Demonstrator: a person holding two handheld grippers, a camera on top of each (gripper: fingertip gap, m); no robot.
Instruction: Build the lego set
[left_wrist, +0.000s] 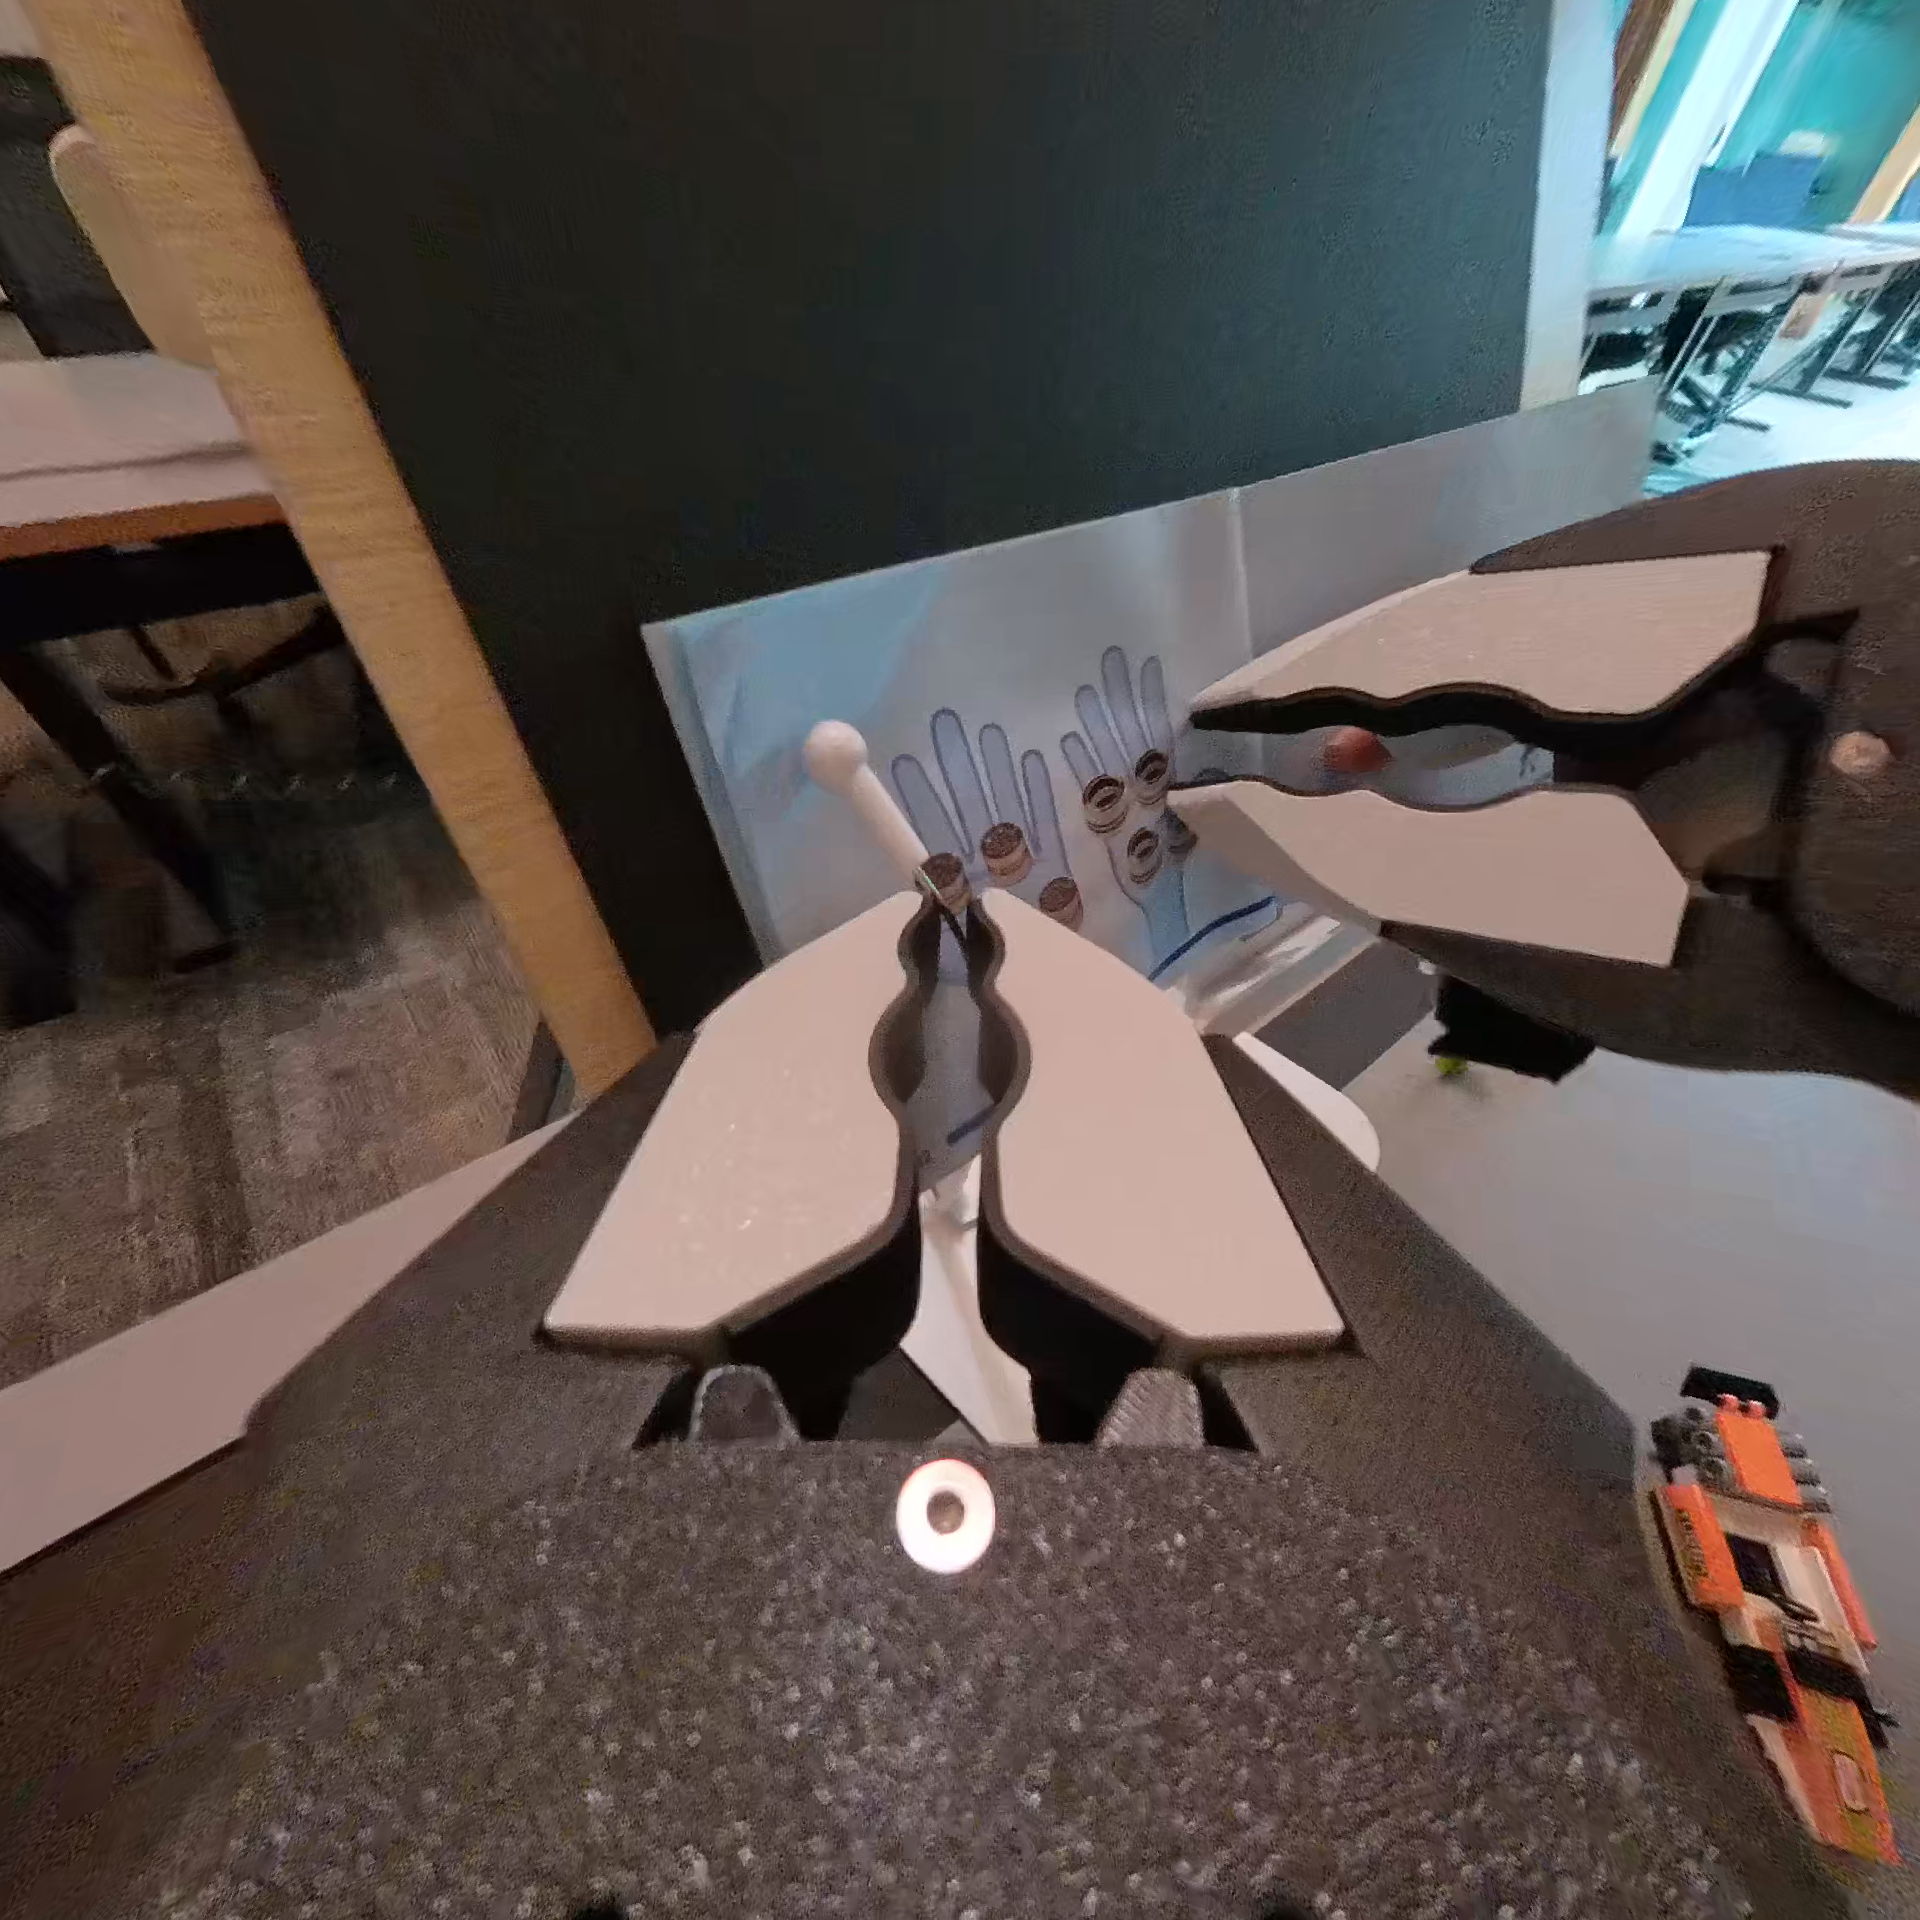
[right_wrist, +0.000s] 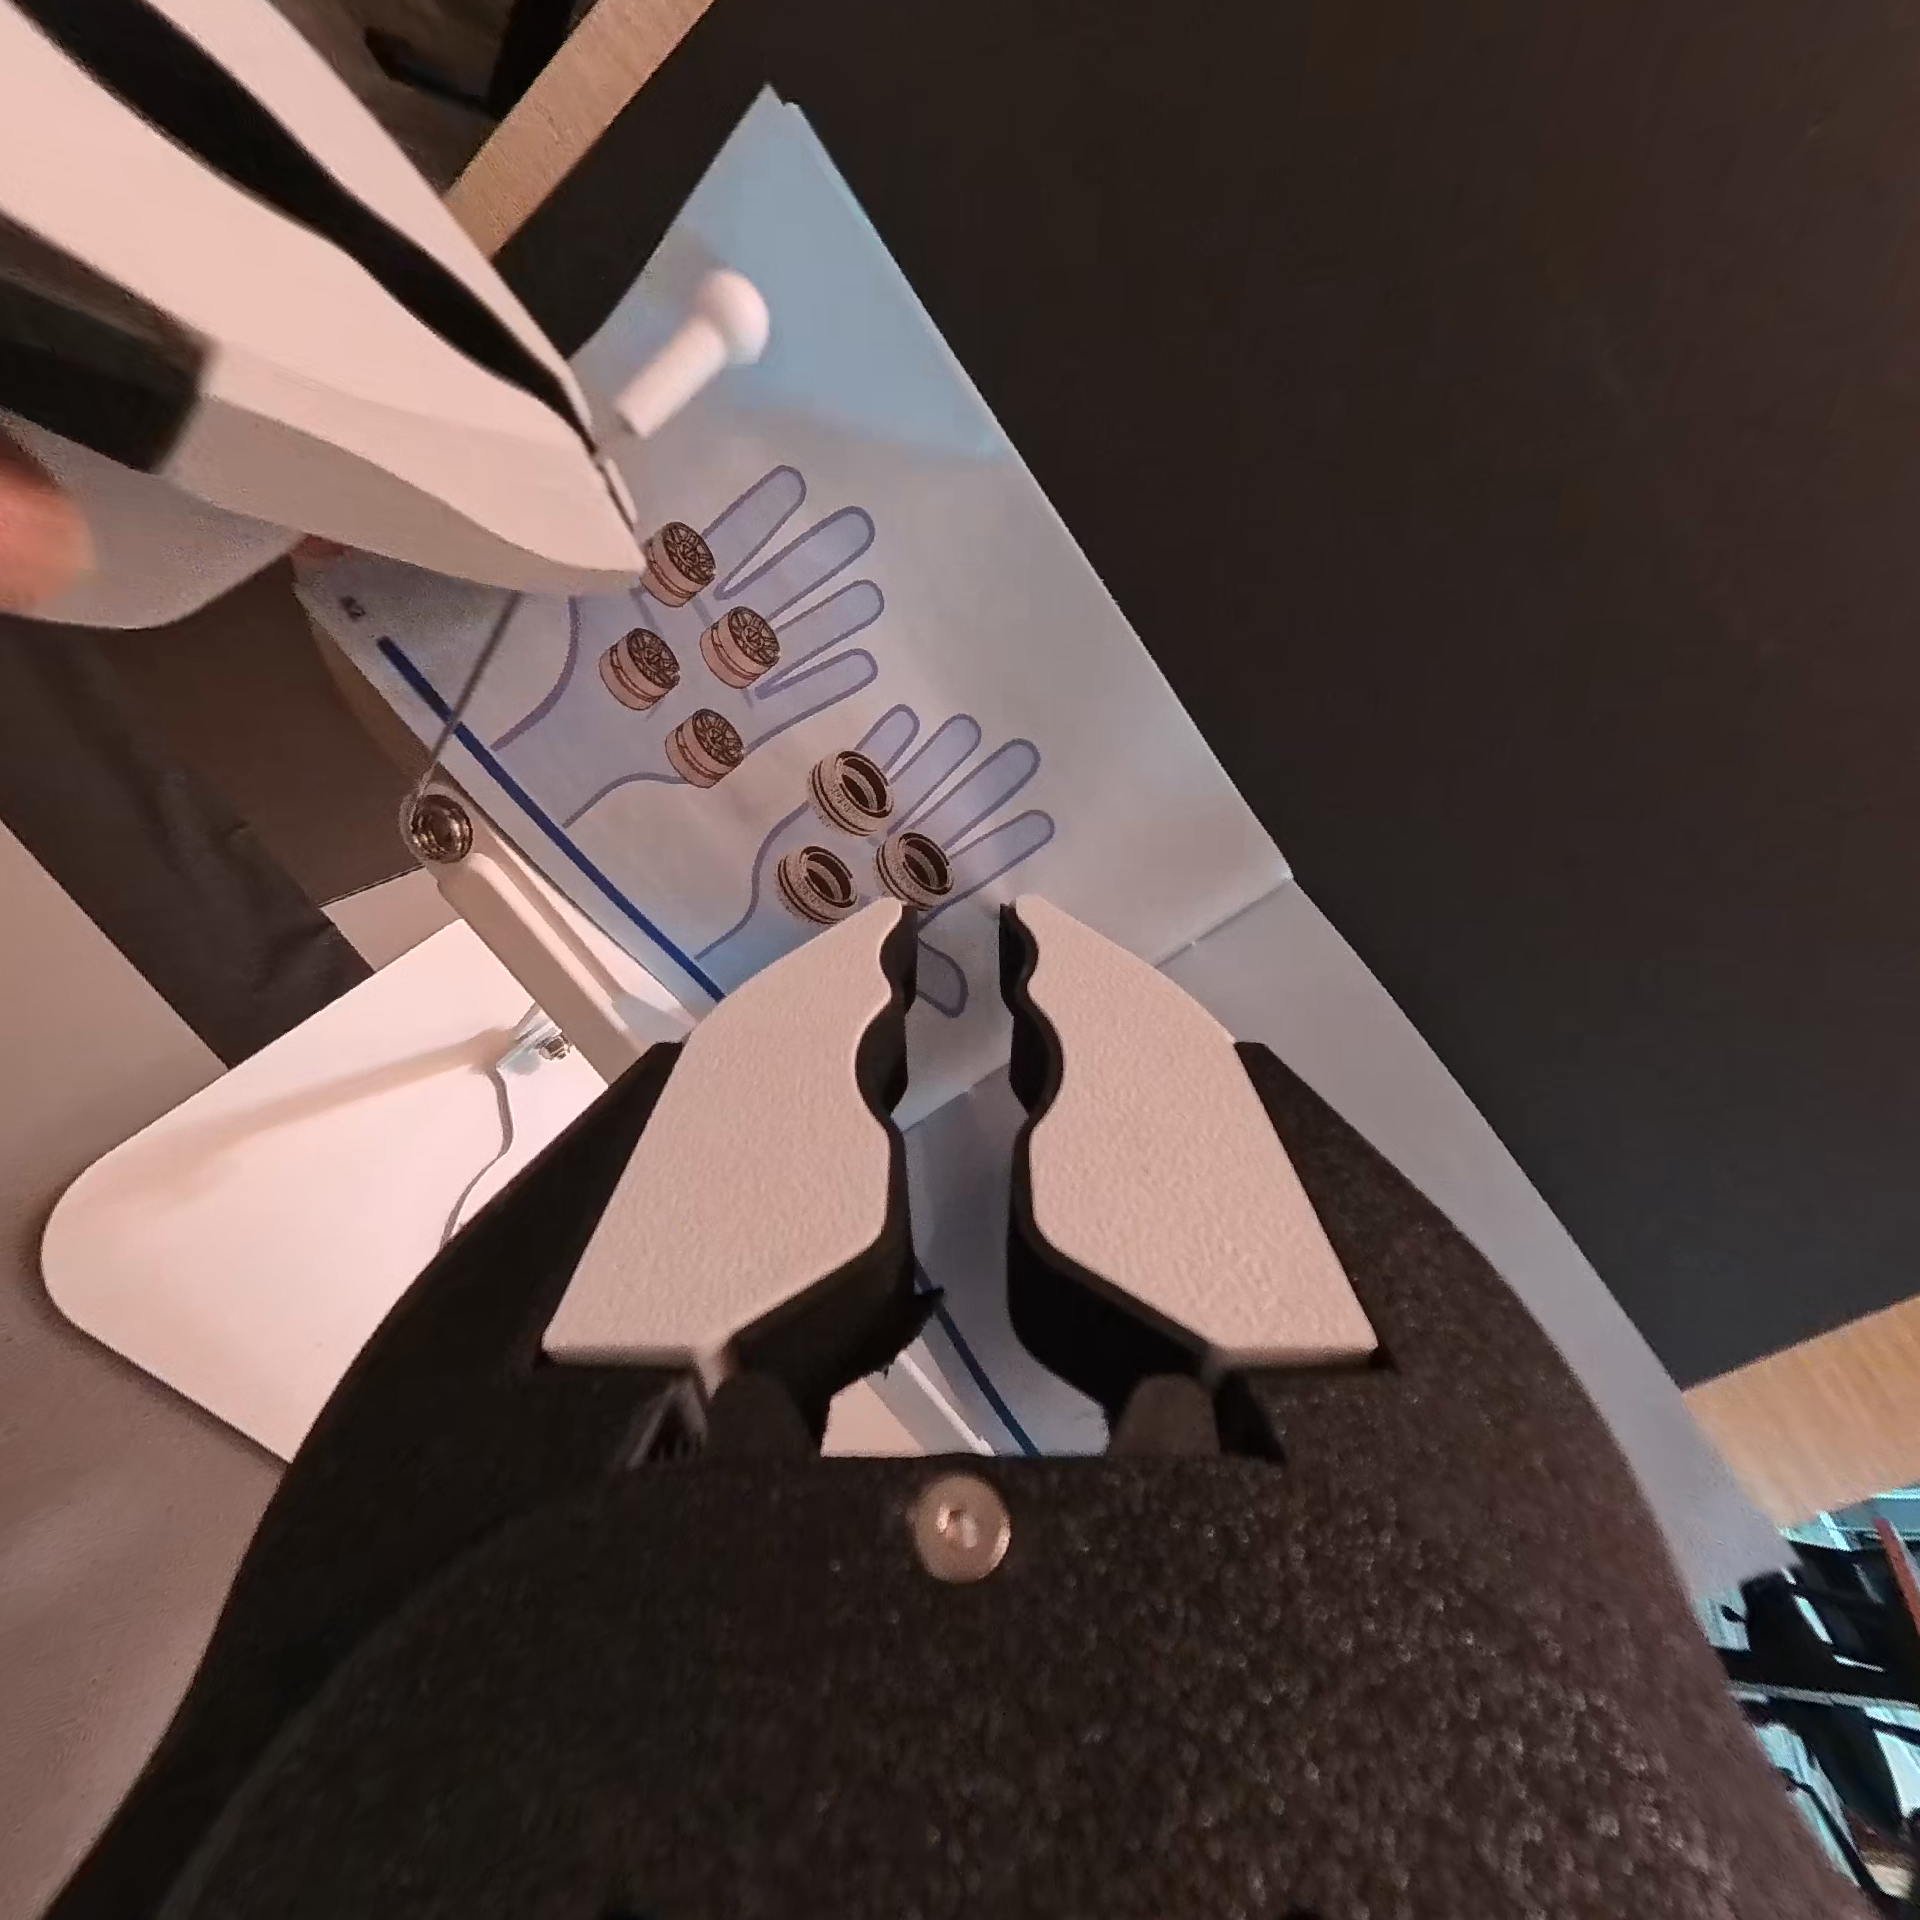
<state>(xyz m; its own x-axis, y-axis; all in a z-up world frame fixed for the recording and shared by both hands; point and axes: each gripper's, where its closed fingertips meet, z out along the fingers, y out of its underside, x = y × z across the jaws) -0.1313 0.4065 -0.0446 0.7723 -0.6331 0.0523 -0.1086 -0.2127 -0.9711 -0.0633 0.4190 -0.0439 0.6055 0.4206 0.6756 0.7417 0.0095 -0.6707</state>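
Up close, the left gripper (left_wrist: 951, 914) is pointing at an instruction booklet (left_wrist: 1039, 727) that is standing propped on a white stand (right_wrist: 260, 1195); its jaws are drawn nearly together, with only a thin wavy gap between them, and something thin and dark is showing at the very tips, though I cannot tell whether it is being pinched or merely sitting behind them. A white peg with a rounded knob (left_wrist: 847, 764) is sticking up from the stand, leaning across the page just beyond those tips. The open page is showing drawn outlines of hands with small wheel and tyre pieces pictured on them. The right gripper (right_wrist: 956, 914) is coming in from the right side in the left wrist view, turned sideways, with its jaws parted by a narrow gap and nothing between them; in its own view the tips are hovering just in front of the lower part of the page. A partly built orange, white and black lego model (left_wrist: 1766, 1621) is lying on the grey table (left_wrist: 1558, 1195), near the table's front right and well apart from both grippers.
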